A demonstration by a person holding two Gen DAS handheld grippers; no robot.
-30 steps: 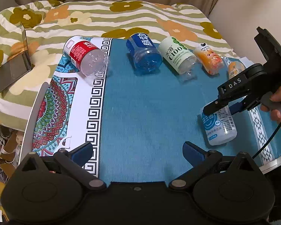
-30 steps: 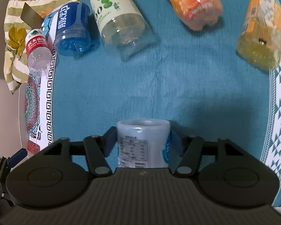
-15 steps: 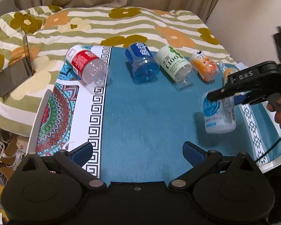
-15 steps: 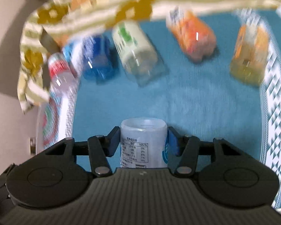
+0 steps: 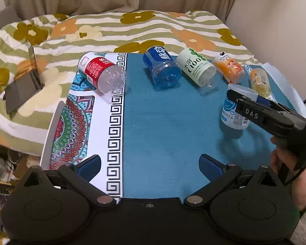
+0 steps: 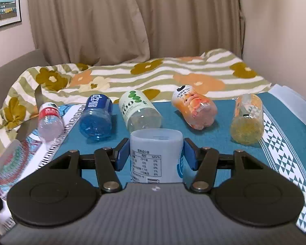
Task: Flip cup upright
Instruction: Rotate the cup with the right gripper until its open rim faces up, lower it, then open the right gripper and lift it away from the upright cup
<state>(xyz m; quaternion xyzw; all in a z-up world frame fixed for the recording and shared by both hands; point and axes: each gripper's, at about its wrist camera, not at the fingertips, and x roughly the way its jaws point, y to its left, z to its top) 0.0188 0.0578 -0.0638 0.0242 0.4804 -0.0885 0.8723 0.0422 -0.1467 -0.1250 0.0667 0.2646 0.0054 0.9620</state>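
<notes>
Near the right edge of the tabletop (image 5: 163, 122), the right tongs (image 6: 156, 153) pinch the cup (image 6: 156, 157), a white plastic cup with a blue-and-white label. Blue pads (image 6: 120, 155) press against both of its sides. It stands nearly upright, open rim on top, printed nutrition table facing the right wrist camera. Whether its base touches the blue cloth (image 5: 173, 143) cannot be told. A hand (image 5: 285, 163) grips the right tool's handle.

At the near edge, the left tongs (image 5: 150, 165) are spread wide, holding nothing, poised above the cloth.

Along the far edge, five cut bottles lie on their sides in a row. From the left corner: a red bottle (image 5: 102, 73) on the patterned border (image 5: 75, 122), a blue bottle (image 5: 162, 68), a green bottle (image 5: 196, 67), an orange bottle (image 5: 229, 69), and a yellow bottle (image 5: 259, 81) at the right corner, just behind the cup. All are apart from the cup.

Beyond the far edge lies a bed with a floral quilt (image 5: 132, 30). A laptop (image 5: 22, 87) rests on it by the left side.
</notes>
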